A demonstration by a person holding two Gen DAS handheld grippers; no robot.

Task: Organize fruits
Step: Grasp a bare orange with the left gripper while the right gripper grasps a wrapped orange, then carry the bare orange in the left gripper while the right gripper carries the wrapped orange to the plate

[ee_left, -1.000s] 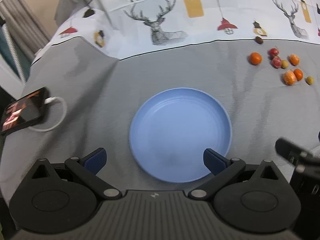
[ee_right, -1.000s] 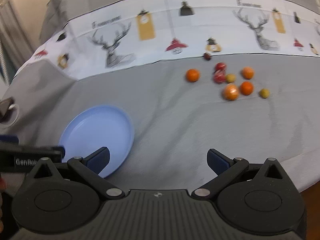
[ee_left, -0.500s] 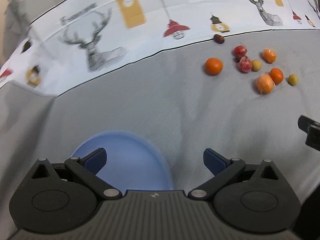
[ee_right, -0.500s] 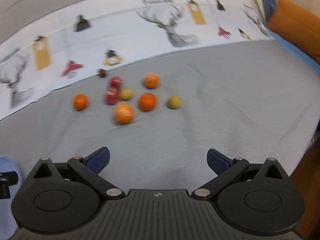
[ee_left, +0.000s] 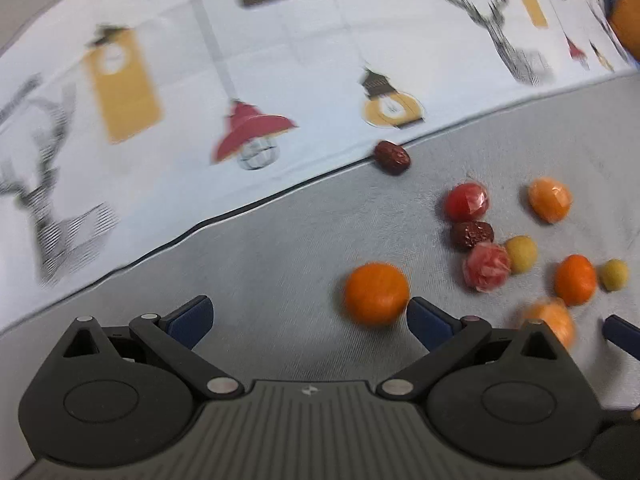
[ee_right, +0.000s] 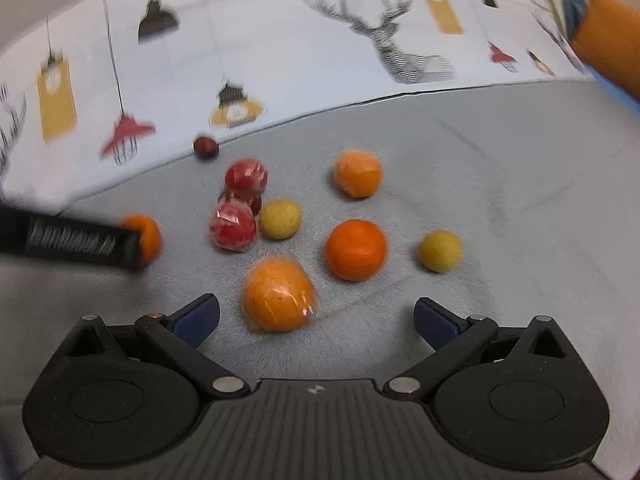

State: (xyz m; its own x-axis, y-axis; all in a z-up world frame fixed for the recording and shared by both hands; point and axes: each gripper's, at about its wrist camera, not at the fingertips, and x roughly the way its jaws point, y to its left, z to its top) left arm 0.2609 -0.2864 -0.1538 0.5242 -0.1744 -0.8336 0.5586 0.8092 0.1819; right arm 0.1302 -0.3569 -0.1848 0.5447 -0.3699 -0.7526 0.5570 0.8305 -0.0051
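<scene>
Several small fruits lie loose on the grey cloth. In the left wrist view my left gripper (ee_left: 308, 316) is open and empty, with an orange (ee_left: 377, 294) just inside its right finger. Red wrapped fruits (ee_left: 466, 202), dark dates (ee_left: 393, 158) and yellow balls (ee_left: 521, 254) lie beyond to the right. In the right wrist view my right gripper (ee_right: 316, 316) is open and empty, with a wrapped orange (ee_right: 278, 294) just ahead between its fingers, nearer the left one. Another orange (ee_right: 356, 250) and a yellow ball (ee_right: 440, 251) lie further on. The blue plate is out of view.
A white printed cloth band (ee_left: 280, 60) with deer and lamps runs behind the fruits. An orange and blue cushion (ee_right: 608, 40) sits at the far right. My left gripper's finger (ee_right: 72, 242) reaches in from the left of the right wrist view, beside an orange (ee_right: 146, 236).
Both grippers have swung right, away from the blue plate, and moved in close to the fruit cluster. The plate has left both views. Both grippers stay open.
</scene>
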